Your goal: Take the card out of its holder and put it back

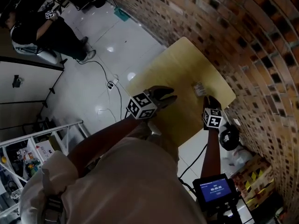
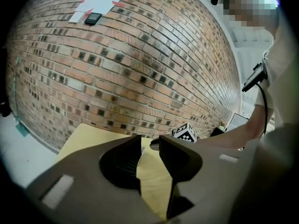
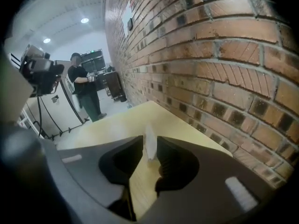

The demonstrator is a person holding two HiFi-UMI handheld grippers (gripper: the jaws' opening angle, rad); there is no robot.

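We see a red-brown brick wall point(image 1: 243, 27) filling the right side of the head view. A white glossy floor point(image 1: 117, 50) takes the upper left, and a person in dark clothes point(image 1: 37, 29) stands in that corner. A pale yellow wooden table point(image 1: 180, 69) sits at centre, beside the wall.

At frame centre, the left gripper point(image 2: 150, 146) is over the table's lower-left edge. Its jaws are apart, with only tabletop between them.

At centre right, near the wall, the right gripper point(image 3: 149, 148) has its jaws a narrow gap apart. A small white card point(image 3: 150, 141) stands upright between the tips, over the table's right part. A sliver of gap shows beside it, so we read it as not clamped.
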